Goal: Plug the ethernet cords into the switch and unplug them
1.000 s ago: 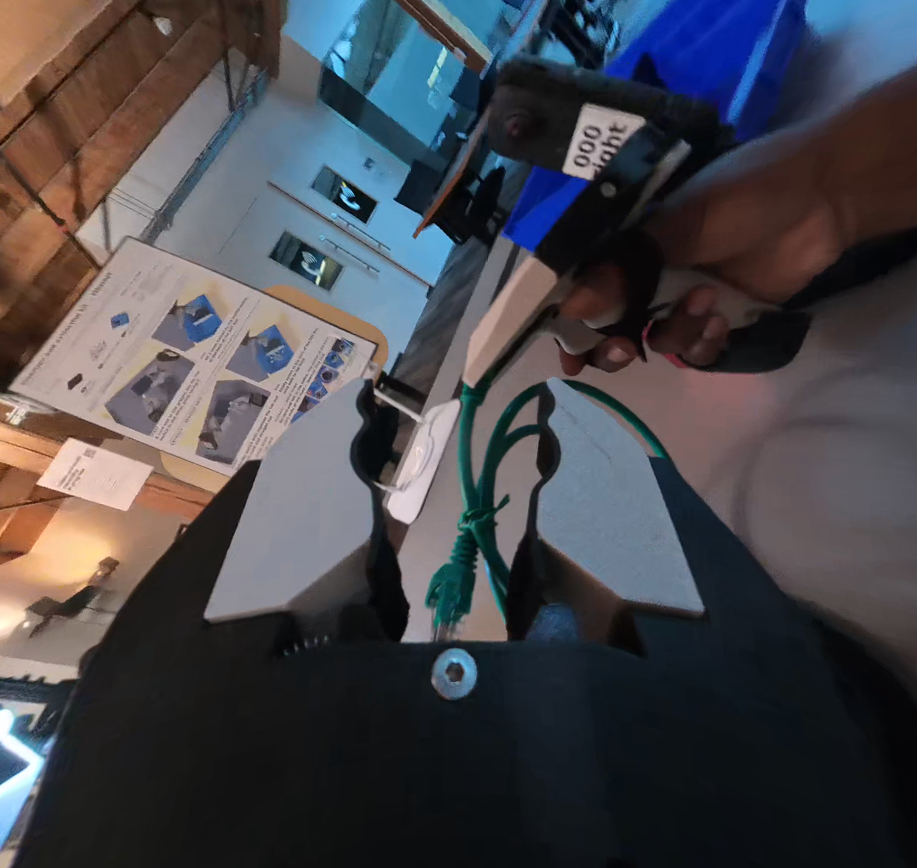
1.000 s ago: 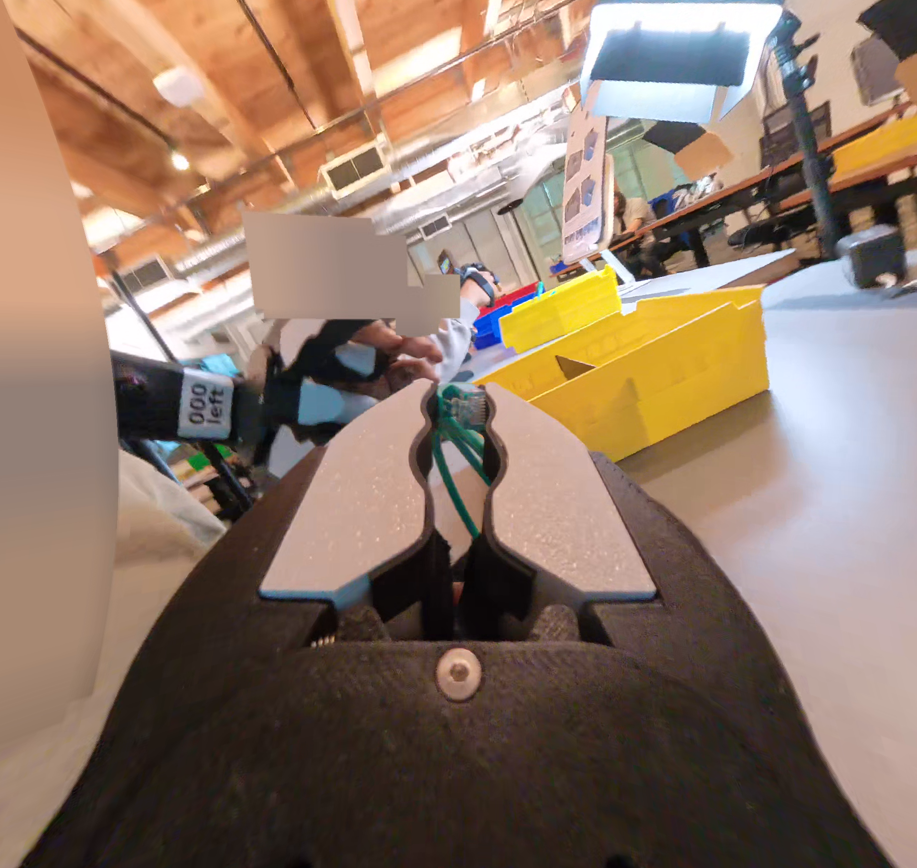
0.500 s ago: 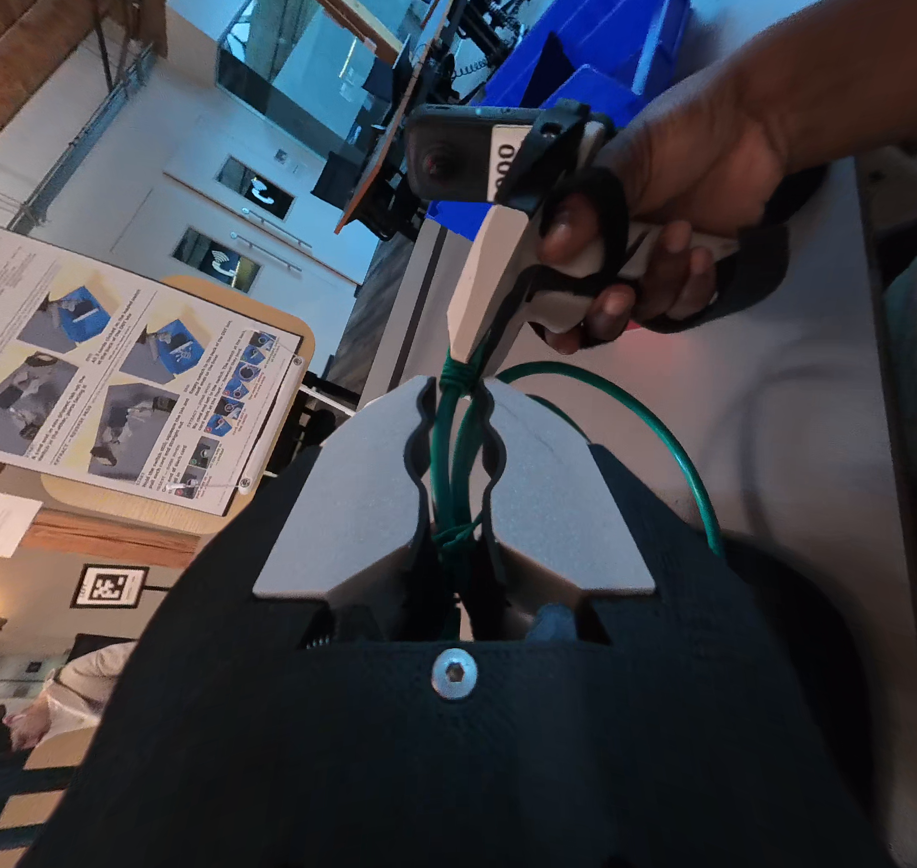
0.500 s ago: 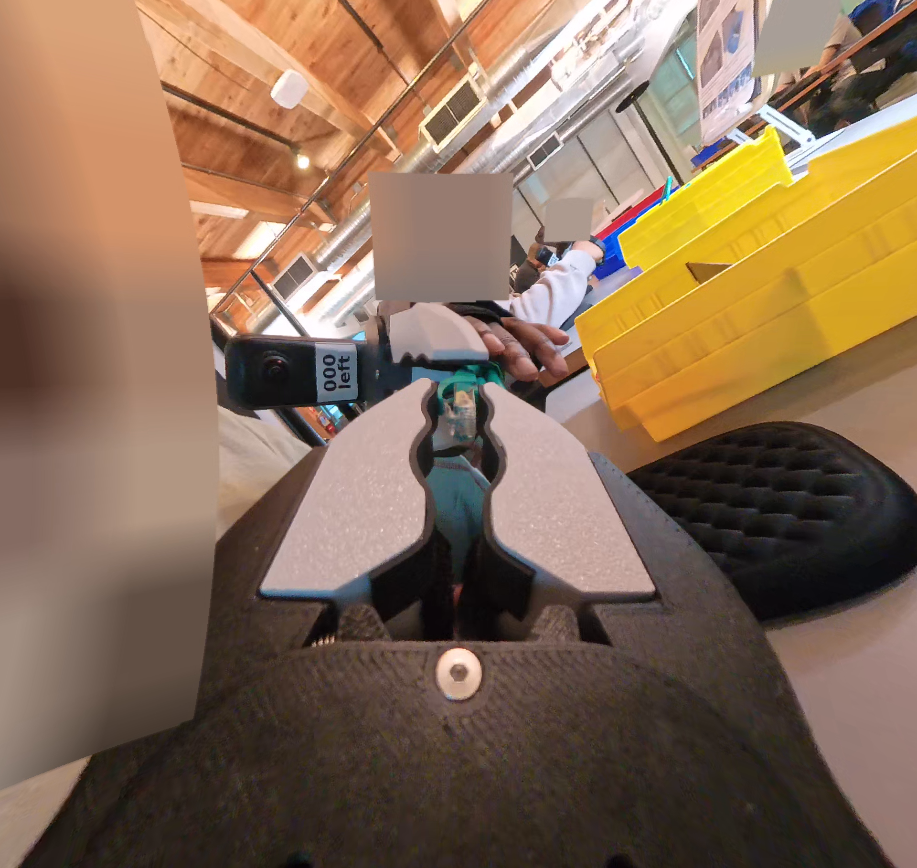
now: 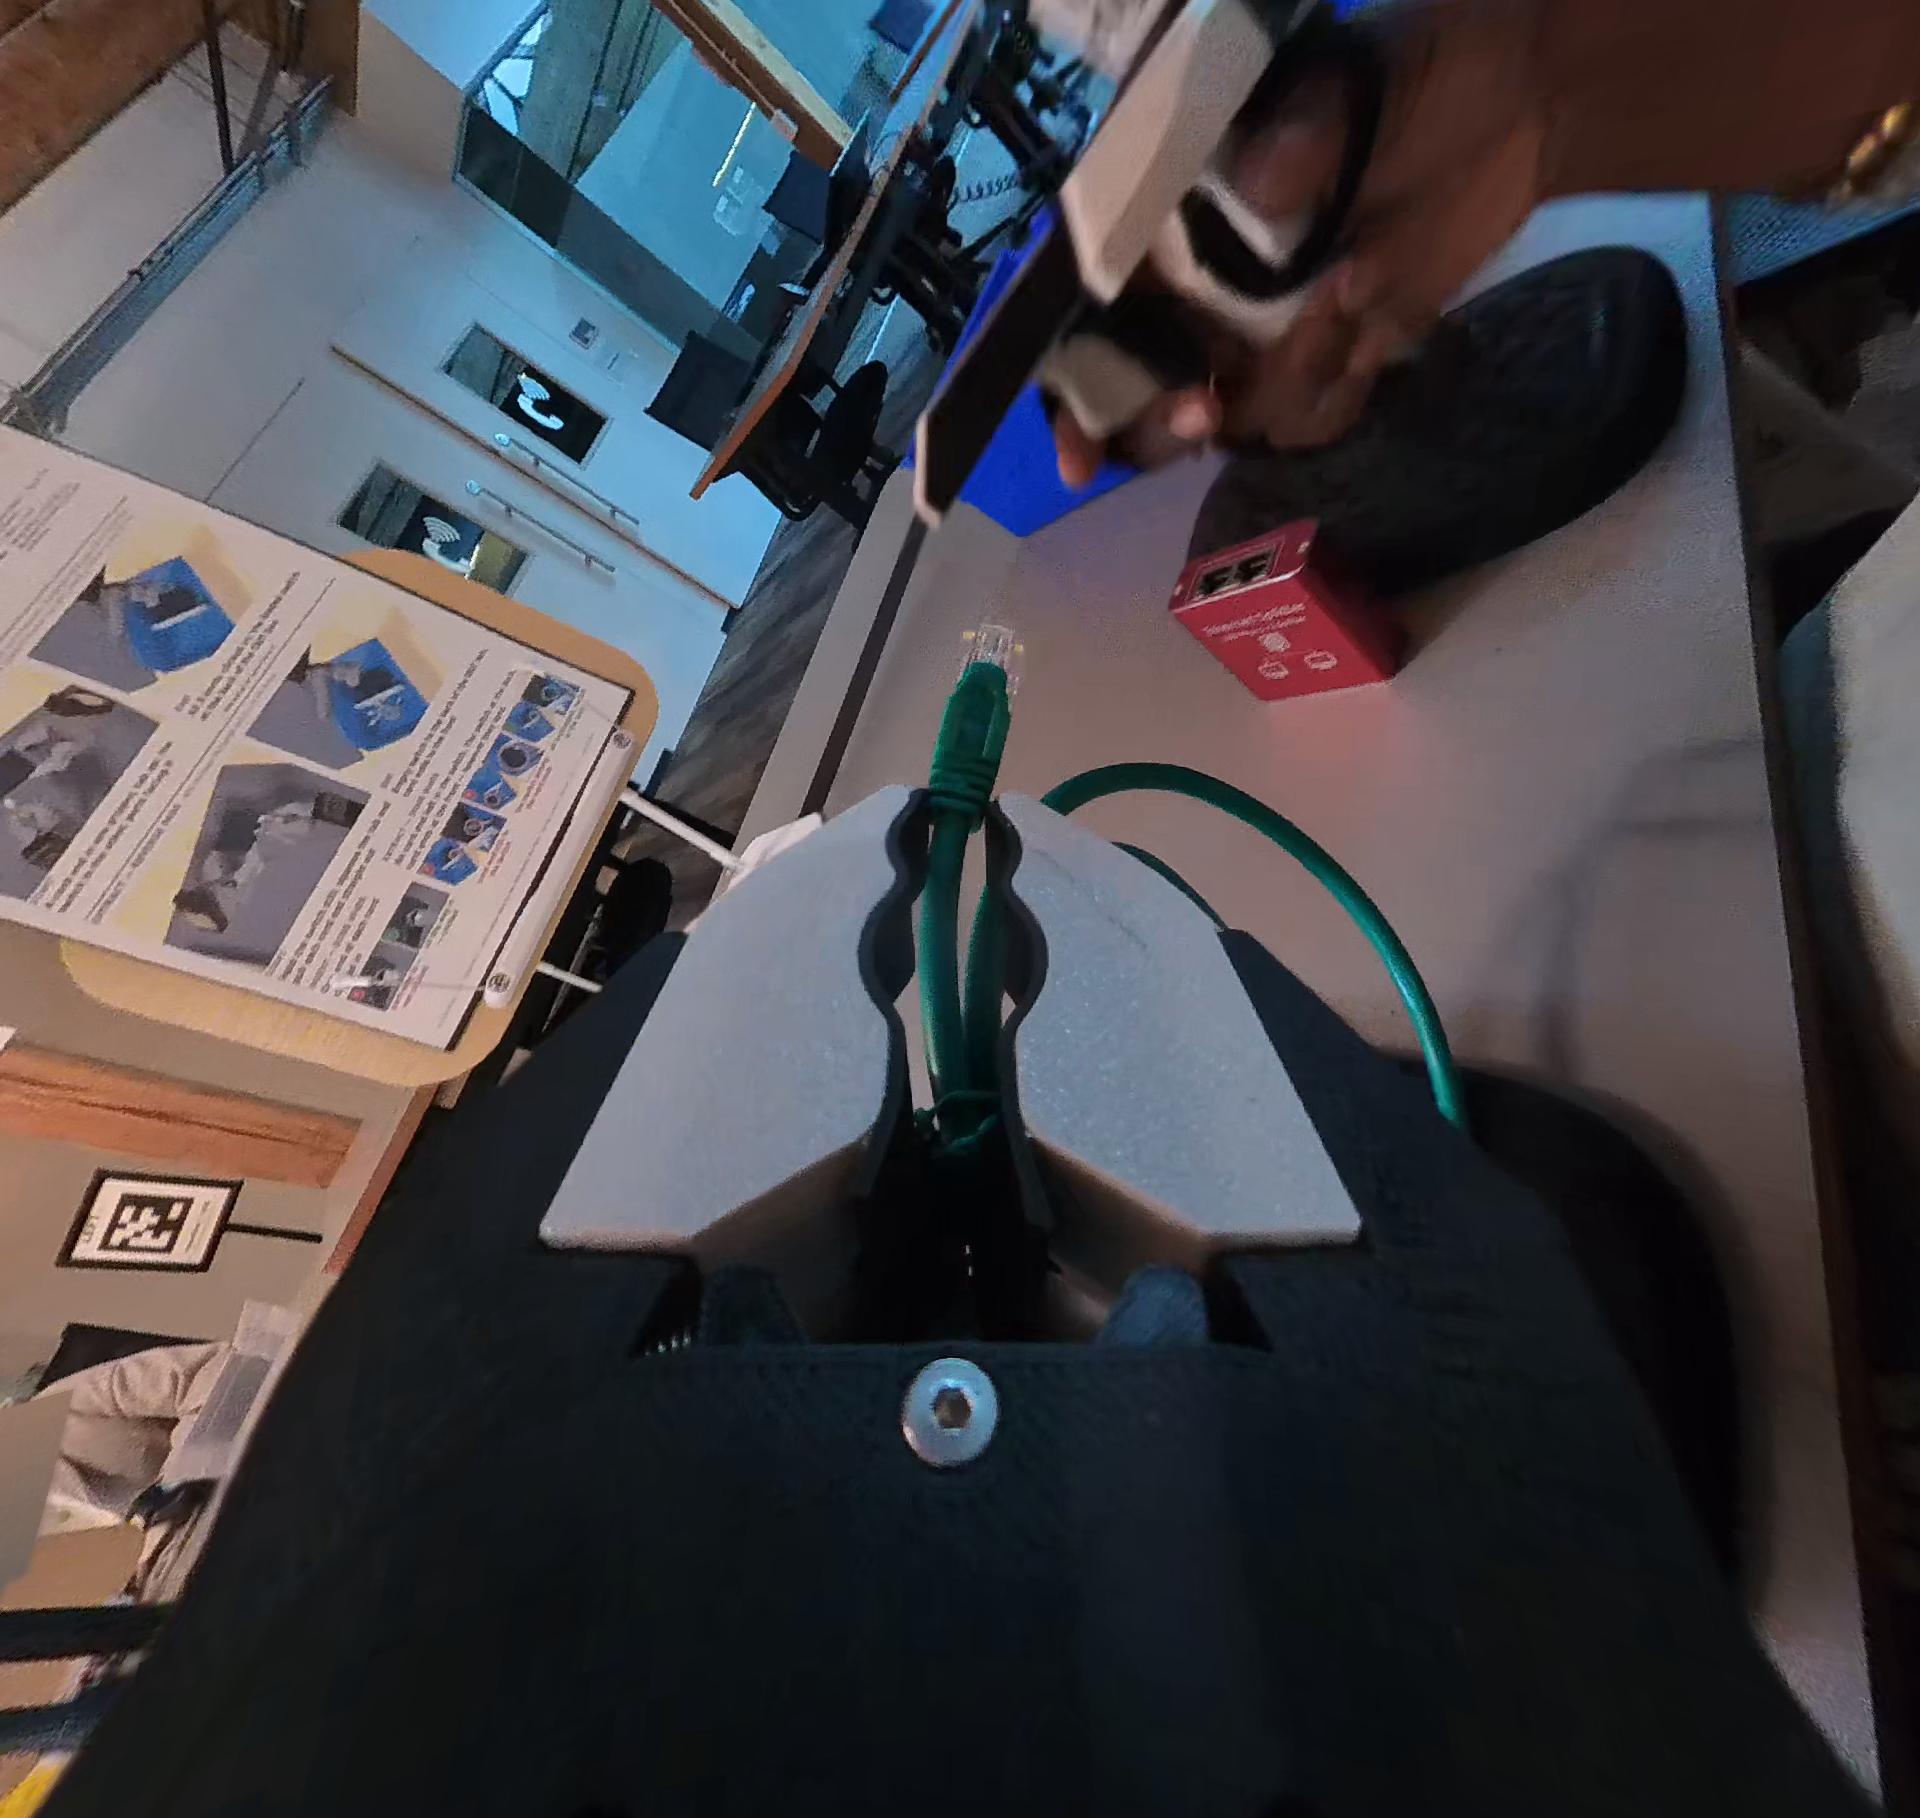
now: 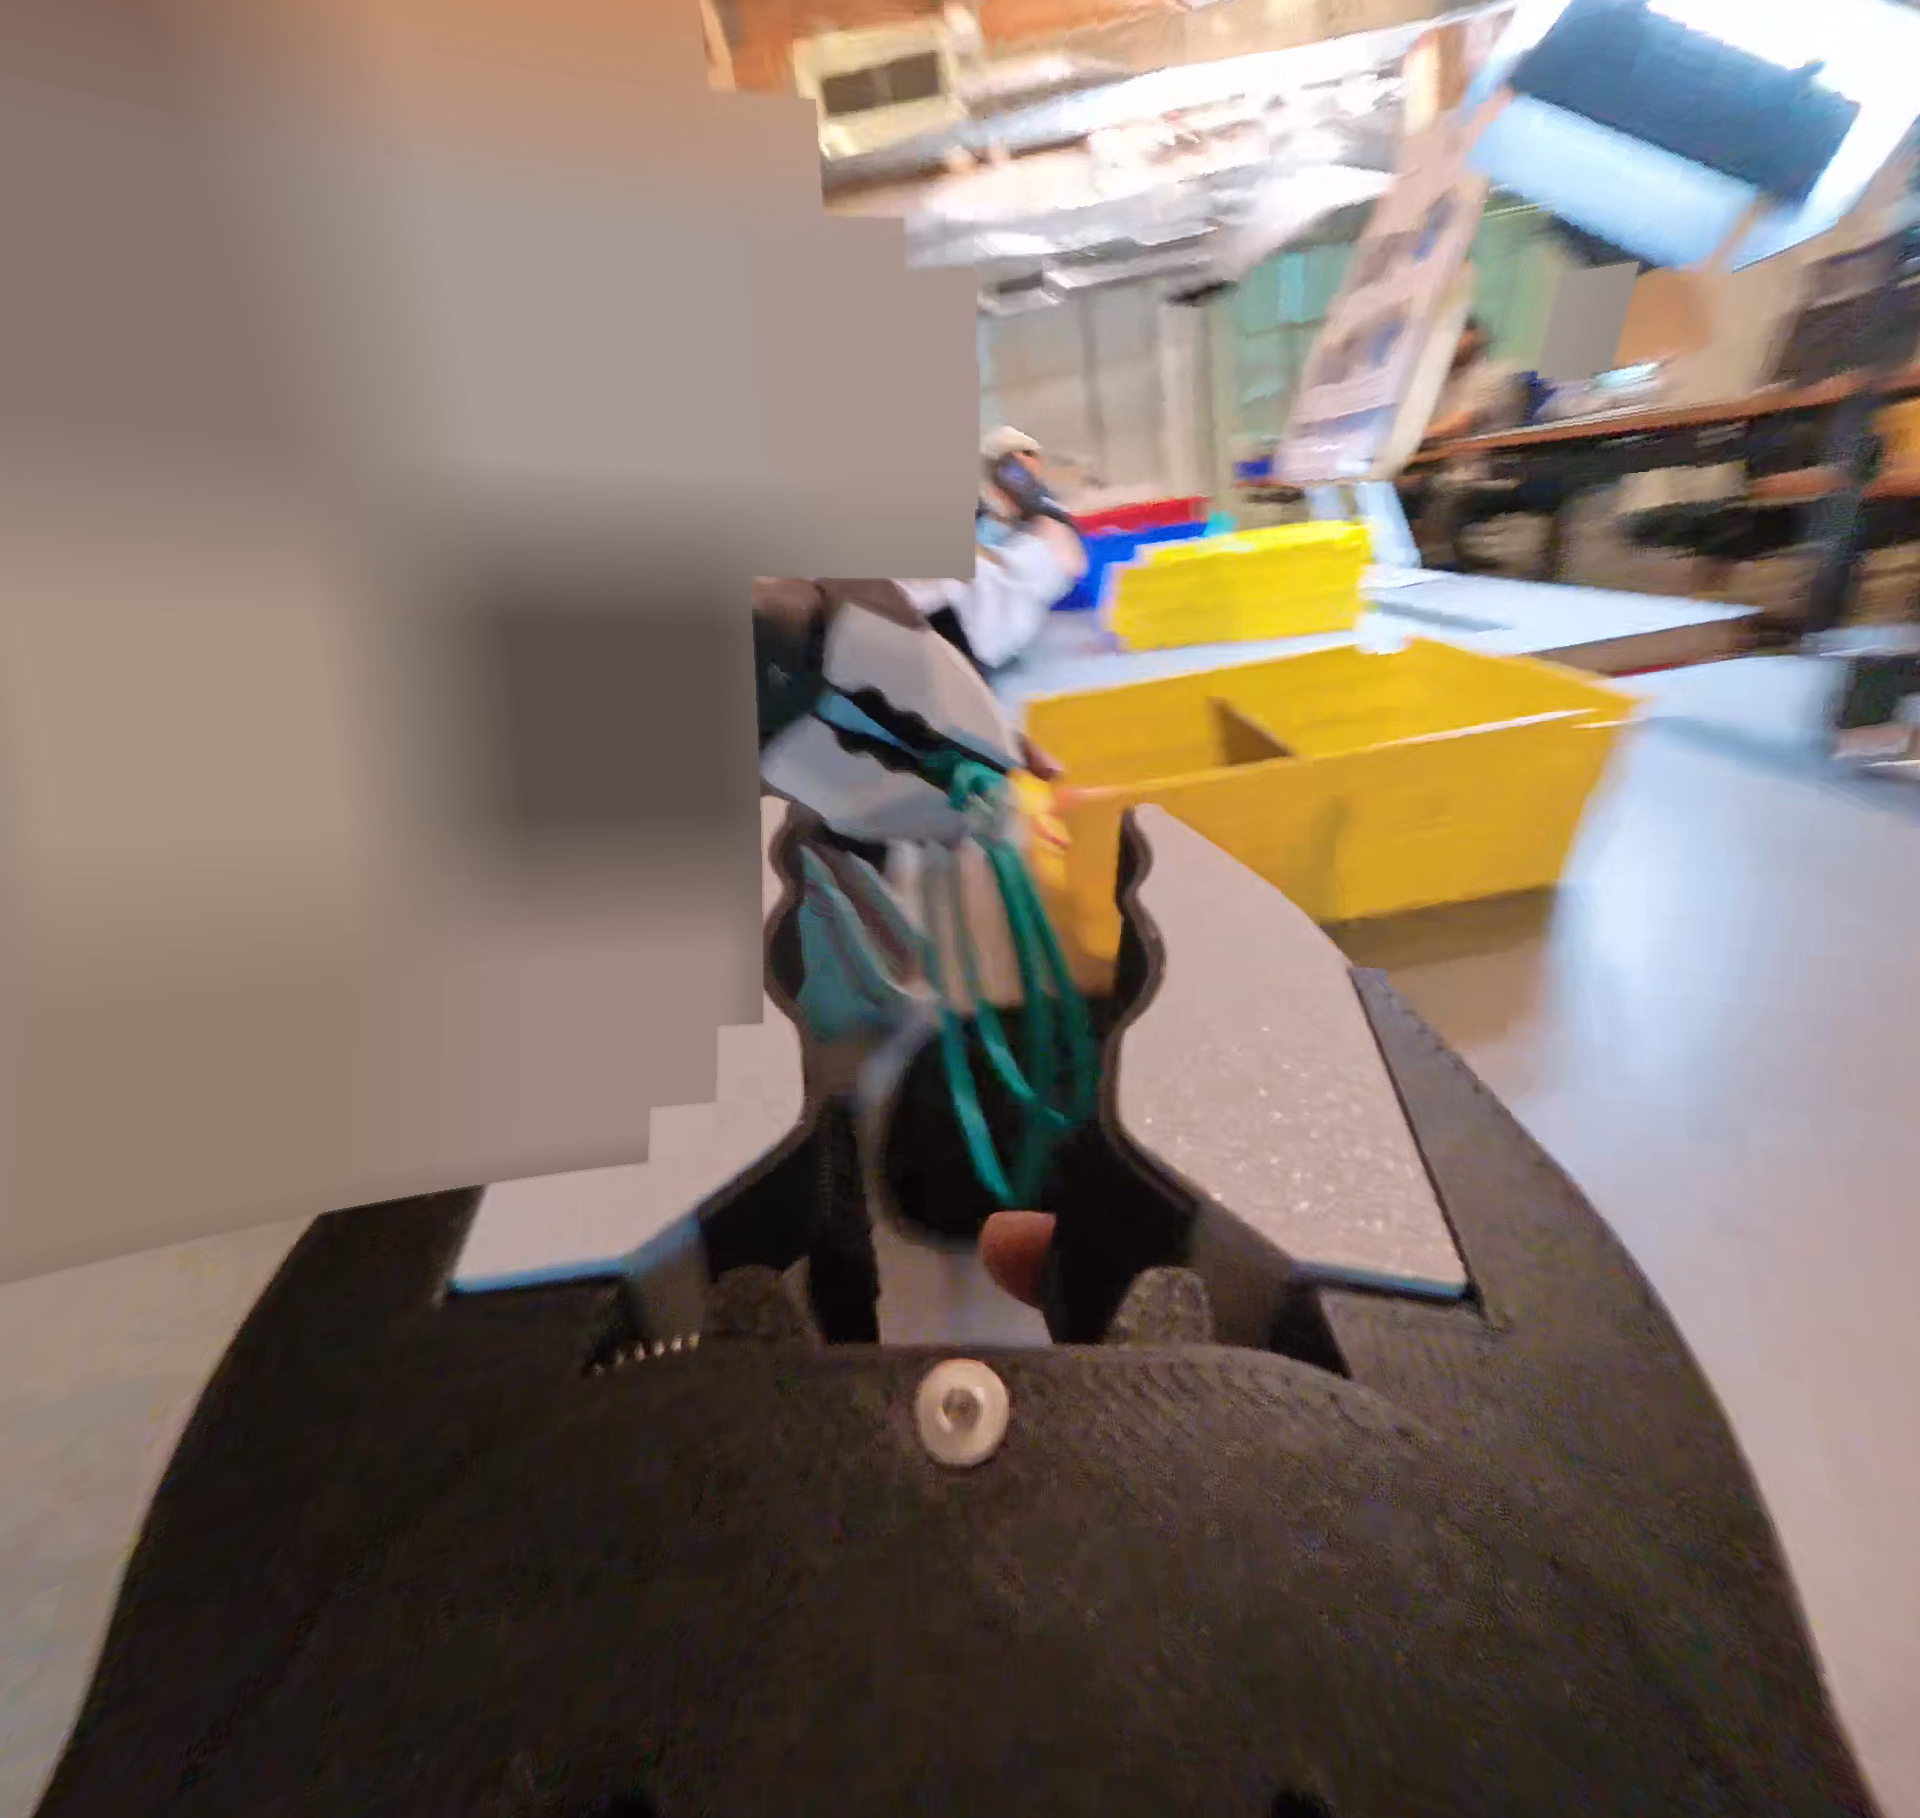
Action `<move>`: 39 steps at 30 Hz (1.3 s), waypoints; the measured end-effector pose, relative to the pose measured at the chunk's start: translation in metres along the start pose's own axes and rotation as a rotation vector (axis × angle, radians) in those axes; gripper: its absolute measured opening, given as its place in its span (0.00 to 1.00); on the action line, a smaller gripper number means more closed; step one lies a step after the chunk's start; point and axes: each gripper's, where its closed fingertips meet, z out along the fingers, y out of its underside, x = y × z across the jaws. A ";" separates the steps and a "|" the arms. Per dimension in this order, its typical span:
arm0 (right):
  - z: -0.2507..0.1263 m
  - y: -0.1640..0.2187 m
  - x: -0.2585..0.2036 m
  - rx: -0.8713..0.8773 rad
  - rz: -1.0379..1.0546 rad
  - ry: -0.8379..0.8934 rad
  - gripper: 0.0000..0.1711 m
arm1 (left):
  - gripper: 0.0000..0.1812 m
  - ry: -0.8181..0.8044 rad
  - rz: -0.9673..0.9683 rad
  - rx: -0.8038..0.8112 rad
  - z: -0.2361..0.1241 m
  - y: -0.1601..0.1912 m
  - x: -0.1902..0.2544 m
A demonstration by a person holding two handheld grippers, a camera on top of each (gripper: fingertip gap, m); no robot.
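Left wrist view showed the grey tabletop (image 5: 1558, 885), then the small red metal switch box (image 5: 1283, 610) ahead and right of the left gripper (image 5: 951, 823), which clamped the green ethernet cord (image 5: 940, 937), its clear plug (image 5: 990, 646) pointing forward. Right gripper (image 6: 951, 833) gaped, blurred; the switch's ports were hard to make out.

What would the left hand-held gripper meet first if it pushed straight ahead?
Probably nothing soon: beyond the left hand-held gripper and its green ethernet cord lies bare grey tabletop; the red box-shaped switch sits off right.
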 end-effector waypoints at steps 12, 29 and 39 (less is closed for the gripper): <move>-0.099 0.119 0.059 -1.113 -0.156 0.300 0.57 | 0.06 0.009 0.017 -0.049 0.005 0.007 0.004; -0.101 0.169 0.070 -1.447 -0.063 0.170 0.51 | 0.06 -0.019 -0.027 -0.054 0.004 0.018 -0.001; -0.052 0.025 0.025 -0.060 -0.118 -0.077 0.50 | 0.06 0.063 -0.176 0.010 0.016 0.005 0.008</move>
